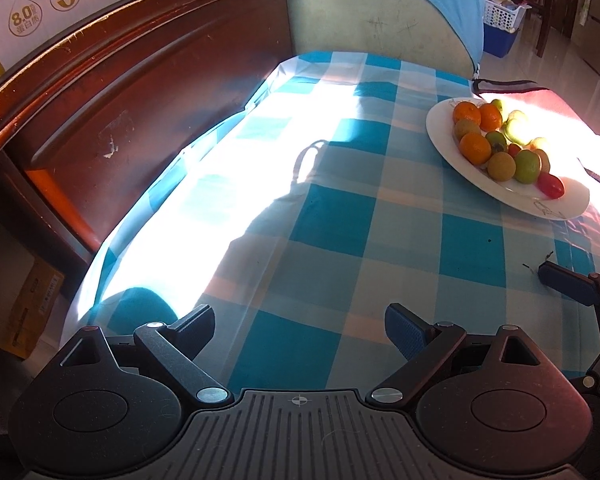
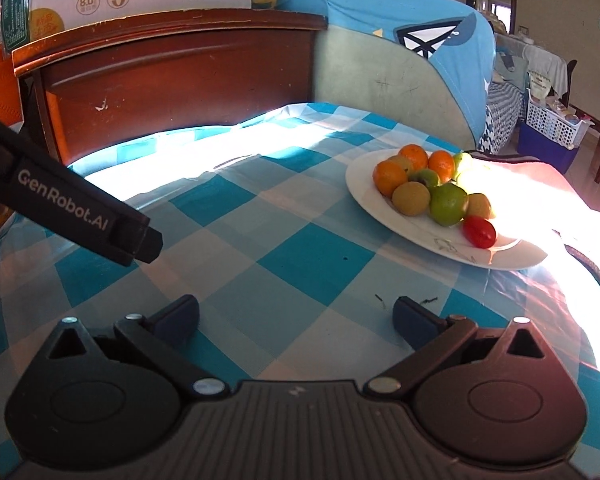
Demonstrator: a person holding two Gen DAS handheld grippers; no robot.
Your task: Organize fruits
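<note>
**Both claws gaping, fruit waiting on the plate**

Left gripper [image 1: 300, 330] is hanging wide open, holding nothing; the plate [image 1: 440, 136] of fruits [image 1: 500, 142] is sitting near the table's far right edge.

Right gripper [image 2: 296, 316] is likewise gaping and empty; you are wanting a slow approach to the near red tomato [image 2: 479, 232].

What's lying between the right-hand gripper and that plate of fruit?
Only bare checked tablecloth with a few dark specks; the right wrist view shows nothing else between the right gripper and the plate.
</note>
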